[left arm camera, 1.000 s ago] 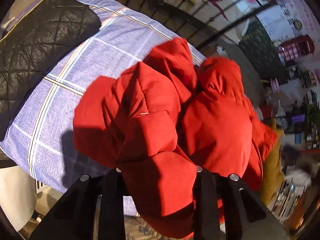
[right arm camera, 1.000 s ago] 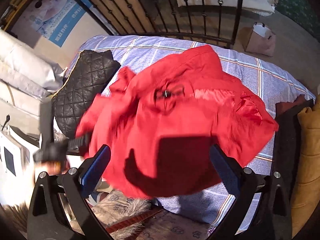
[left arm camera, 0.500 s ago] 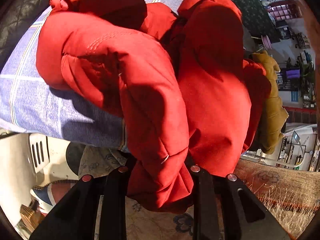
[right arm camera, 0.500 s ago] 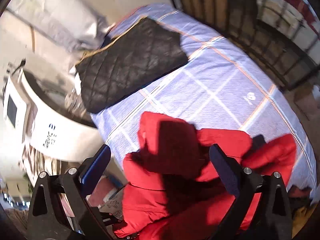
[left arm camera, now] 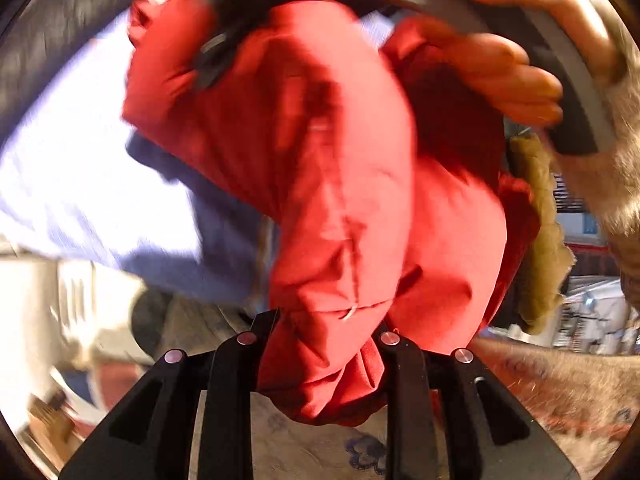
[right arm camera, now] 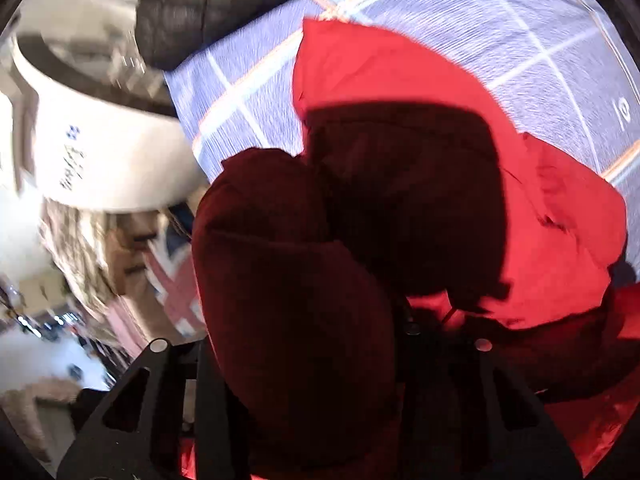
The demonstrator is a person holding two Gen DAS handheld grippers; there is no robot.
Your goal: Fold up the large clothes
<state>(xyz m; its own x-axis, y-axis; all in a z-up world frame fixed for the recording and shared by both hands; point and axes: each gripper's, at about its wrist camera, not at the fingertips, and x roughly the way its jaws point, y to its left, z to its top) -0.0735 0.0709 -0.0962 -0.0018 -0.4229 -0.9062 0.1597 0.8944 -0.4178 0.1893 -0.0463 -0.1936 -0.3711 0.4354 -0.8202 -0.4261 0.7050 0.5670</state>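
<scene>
Red jacket (left arm camera: 344,184) bunched on checked bedsheet (right arm camera: 500,40)

A bulky red padded jacket (left arm camera: 340,184), crumpled and bunched in thick folds, lies partly on a blue checked bedspread (right arm camera: 520,40) and hangs over its edge.

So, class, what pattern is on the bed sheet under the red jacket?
Lavender check with white and orange lines; right wrist view.
</scene>
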